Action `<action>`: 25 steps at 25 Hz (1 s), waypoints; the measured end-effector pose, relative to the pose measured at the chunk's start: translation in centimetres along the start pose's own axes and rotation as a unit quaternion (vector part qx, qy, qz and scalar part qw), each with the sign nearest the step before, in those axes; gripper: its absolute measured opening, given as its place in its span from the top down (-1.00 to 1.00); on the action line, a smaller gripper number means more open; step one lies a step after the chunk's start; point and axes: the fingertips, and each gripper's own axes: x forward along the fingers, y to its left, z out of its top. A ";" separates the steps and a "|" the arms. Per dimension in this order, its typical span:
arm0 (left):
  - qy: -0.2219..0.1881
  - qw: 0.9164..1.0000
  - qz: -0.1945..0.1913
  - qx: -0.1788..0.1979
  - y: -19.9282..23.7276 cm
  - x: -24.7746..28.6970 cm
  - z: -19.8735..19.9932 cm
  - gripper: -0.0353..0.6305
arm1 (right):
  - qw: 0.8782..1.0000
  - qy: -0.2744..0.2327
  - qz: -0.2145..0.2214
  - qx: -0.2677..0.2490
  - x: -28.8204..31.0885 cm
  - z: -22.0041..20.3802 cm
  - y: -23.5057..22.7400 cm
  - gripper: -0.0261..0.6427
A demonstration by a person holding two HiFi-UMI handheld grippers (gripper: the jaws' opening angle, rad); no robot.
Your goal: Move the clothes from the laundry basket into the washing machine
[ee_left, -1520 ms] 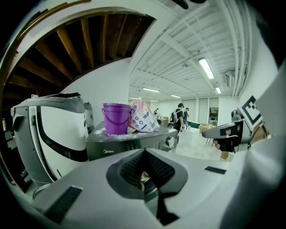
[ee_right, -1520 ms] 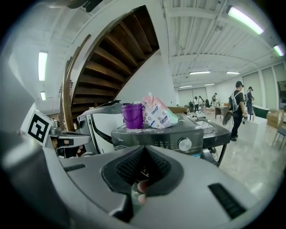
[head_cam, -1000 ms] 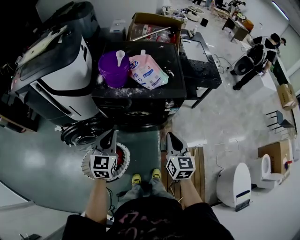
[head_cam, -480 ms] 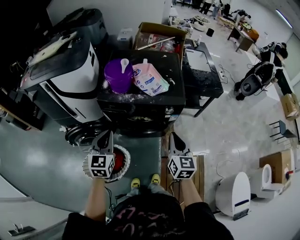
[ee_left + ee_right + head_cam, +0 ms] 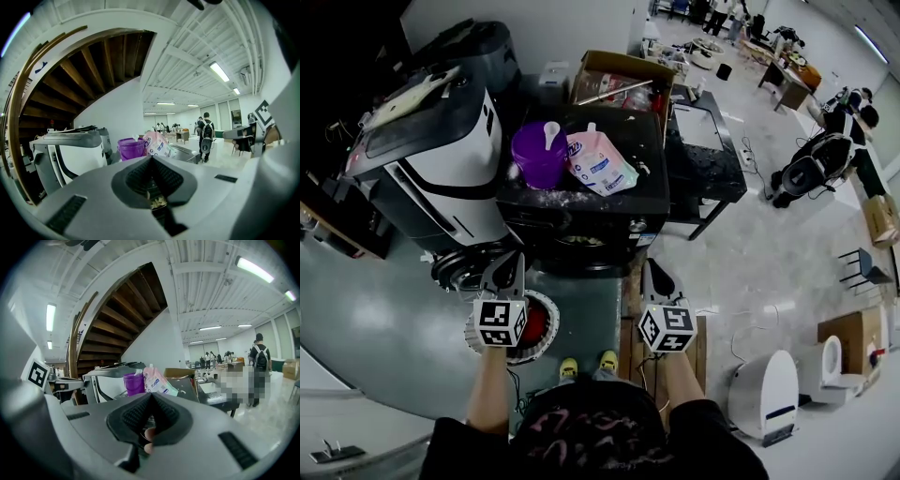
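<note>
Jaws closed, empty, on left gripper (image 5: 510,261) and right gripper (image 5: 652,269); forearms (image 5: 491,389) stretched forward.

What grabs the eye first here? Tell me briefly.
A purple bucket and a pink-and-white detergent pouch stand out on the black machine straight ahead. Nearer, the left gripper and right gripper, both shut and empty, reach out side by side. Under the left one sits a round white basket with something red inside.

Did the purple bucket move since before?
No. The purple bucket still stands just left of the pink pouch on top of the black machine.
</note>
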 end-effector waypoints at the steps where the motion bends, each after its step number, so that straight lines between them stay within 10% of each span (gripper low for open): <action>1: -0.003 1.000 0.001 0.000 0.0 0.0 0.2 0.86 | 1.000 -0.001 0.002 -0.001 0.1 0.2 0.1 0.91; 25: -0.029 0.999 0.026 -0.007 1.8 -1.5 2.7 0.86 | 1.000 -0.008 0.017 -0.014 0.8 3.0 -0.2 0.91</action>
